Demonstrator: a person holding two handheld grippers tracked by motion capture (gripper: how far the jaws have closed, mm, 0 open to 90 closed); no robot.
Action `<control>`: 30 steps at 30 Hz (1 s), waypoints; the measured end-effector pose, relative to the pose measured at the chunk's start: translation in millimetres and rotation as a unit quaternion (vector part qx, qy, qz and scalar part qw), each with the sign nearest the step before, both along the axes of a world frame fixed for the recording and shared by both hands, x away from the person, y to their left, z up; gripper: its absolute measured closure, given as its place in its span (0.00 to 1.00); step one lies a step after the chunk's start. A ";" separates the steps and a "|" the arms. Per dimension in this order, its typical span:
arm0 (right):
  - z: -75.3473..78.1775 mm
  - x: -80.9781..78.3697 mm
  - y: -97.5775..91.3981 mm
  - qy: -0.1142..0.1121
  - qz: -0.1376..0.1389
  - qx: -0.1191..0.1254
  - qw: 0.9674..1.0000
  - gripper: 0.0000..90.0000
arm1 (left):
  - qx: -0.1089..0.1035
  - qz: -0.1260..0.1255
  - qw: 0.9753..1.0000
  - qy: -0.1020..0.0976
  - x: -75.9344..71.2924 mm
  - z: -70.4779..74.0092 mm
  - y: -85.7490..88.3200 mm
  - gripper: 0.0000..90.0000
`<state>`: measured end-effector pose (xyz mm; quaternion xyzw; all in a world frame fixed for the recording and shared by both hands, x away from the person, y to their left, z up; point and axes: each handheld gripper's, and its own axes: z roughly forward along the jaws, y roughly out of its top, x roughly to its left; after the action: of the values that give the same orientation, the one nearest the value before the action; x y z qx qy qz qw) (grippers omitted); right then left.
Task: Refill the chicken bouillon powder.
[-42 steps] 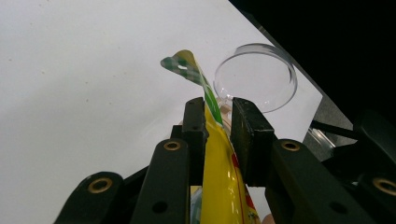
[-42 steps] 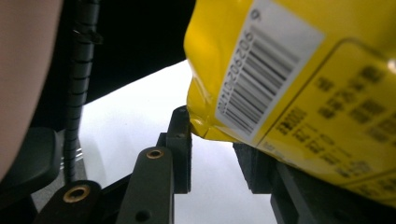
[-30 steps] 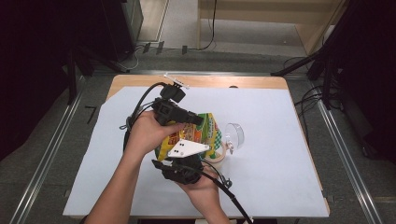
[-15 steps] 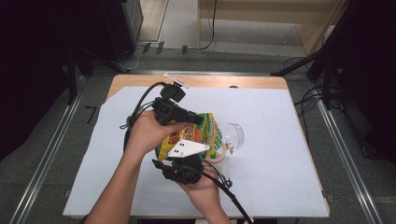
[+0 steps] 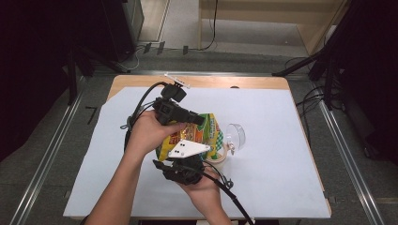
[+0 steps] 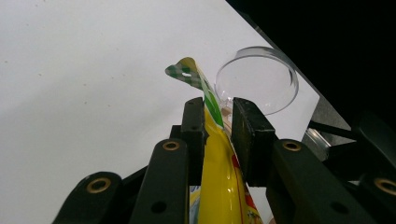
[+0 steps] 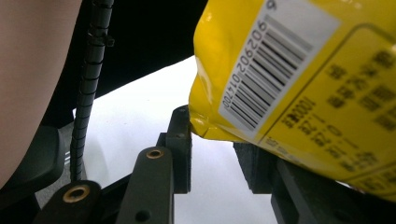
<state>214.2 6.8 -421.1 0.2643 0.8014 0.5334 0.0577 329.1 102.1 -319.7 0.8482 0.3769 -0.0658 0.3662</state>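
Pinching the yellow bag (image 5: 206,133) between them, both grippers meet at the centre of the high view above the white sheet (image 5: 281,154): the left gripper (image 6: 217,123) has its jaws pressed on the bag's thin sealed edge, and the right gripper (image 7: 212,154) — lower in the frame — has a bottom corner of the bag at its jaws, though whether they press it I cannot tell. Its long axis runs from lower left to upper right of the high view, the green-checked end pointing toward the clear glass (image 5: 234,136) just beside it — in the left gripper view that end (image 6: 187,74) rises past the jaws to upper centre, with the glass (image 6: 257,77) at upper right.
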 end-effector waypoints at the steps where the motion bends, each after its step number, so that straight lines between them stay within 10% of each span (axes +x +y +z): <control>1: 0.1 0.0 -0.1 0.000 0.000 0.000 1.000 0.77 | -0.001 -0.001 1.000 0.000 0.2 0.2 0.1 0.84; 30: 1.6 0.3 -1.4 0.002 -0.004 0.002 1.000 0.77 | -0.003 -0.004 1.000 0.002 2.3 0.5 -2.1 0.84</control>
<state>214.5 5.4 -419.6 0.2683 0.7996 0.5342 0.0577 331.4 100.0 -319.2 0.8487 0.3739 -0.0701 0.3674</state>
